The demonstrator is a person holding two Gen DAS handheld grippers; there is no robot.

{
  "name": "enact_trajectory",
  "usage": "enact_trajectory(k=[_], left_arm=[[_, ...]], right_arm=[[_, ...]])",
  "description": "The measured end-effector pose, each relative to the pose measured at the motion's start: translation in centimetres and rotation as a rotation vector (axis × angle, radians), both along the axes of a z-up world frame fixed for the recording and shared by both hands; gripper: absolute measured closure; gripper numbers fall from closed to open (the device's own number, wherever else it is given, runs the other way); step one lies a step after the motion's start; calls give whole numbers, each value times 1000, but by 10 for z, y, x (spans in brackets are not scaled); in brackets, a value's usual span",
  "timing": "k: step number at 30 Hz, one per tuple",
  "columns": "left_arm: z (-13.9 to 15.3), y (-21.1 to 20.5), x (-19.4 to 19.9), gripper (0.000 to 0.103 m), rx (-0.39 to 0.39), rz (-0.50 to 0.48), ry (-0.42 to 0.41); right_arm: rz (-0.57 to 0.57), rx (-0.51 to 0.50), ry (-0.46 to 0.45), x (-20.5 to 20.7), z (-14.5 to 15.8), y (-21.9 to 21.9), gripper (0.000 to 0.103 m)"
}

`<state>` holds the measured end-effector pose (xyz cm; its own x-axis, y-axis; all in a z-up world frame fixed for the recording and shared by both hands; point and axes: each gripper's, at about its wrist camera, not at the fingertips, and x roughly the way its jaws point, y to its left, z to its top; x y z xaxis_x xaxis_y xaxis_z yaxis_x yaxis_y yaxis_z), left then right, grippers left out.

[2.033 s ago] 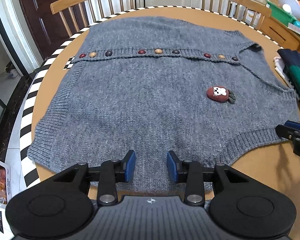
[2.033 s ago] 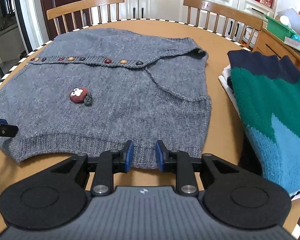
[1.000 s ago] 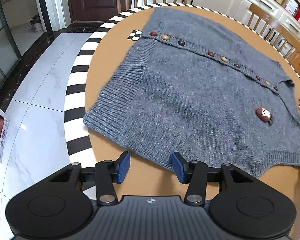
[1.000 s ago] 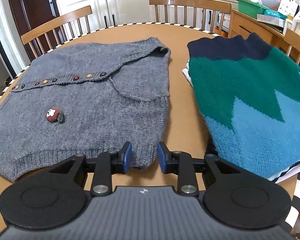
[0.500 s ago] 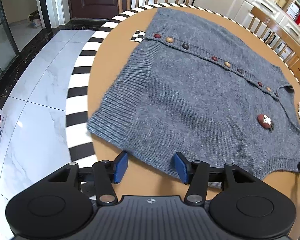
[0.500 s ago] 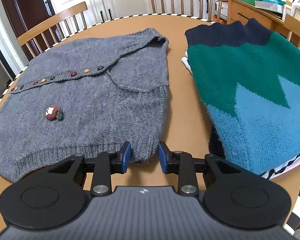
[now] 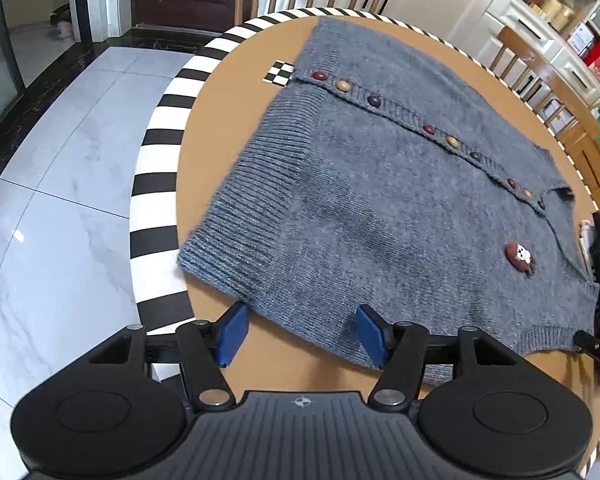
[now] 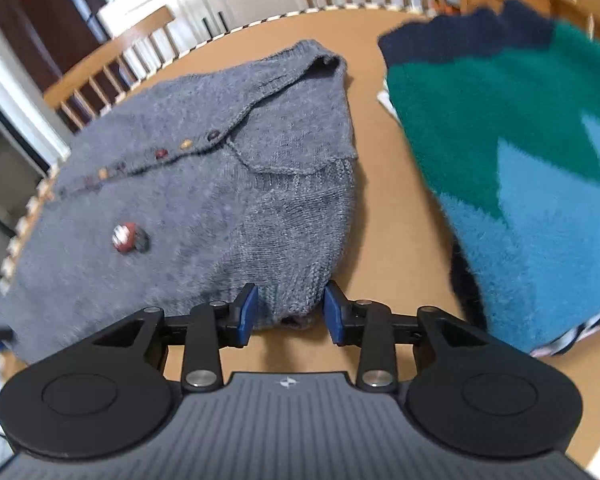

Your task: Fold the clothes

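- Cardigan (image 7: pixel 380 200) lies flat and buttoned on the round table (image 7: pixel 220 120), its ribbed hem toward the table's left edge and its near side along the front edge, where we work.
- Our left gripper (image 7: pixel 300 334) hovers at that near side close to the hem corner; its jaws are opening, and the knit edge sits between the pads without being pinched.
- Our right gripper (image 8: pixel 290 312) stands at the near shoulder end; its jaws are opening too, straddling a bump of grey knit that neither pad presses.
- We judge the step in hand to be taking hold of the near side at both ends, ready to fold it over toward the button row (image 7: pixel 428 130).
- To do it well, we slide each lower pad under both layers before closing, so the back panel comes along.
- We take equal bites at both ends so the fold line runs parallel to the buttons.
- We keep clear of the green sweater (image 8: pixel 500 140) just beside the cardigan toward the right edge.
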<state>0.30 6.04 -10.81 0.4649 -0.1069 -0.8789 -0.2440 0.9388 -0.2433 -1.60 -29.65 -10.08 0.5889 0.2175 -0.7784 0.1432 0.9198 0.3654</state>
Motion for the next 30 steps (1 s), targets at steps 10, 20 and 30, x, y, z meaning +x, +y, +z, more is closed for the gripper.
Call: enact_trajectory(k=[10,20,30], left_arm=[[-6,23,3,40,-139,66,-39],[-7,12,15,90,-92,71,-65],[7,-4,10,91,36,-23,-95]], right_arm=[[-27,51,21,11,1,-8,71],[-21,4,19,13,1,-4,90],[35,-93,1,7,11,0,92]])
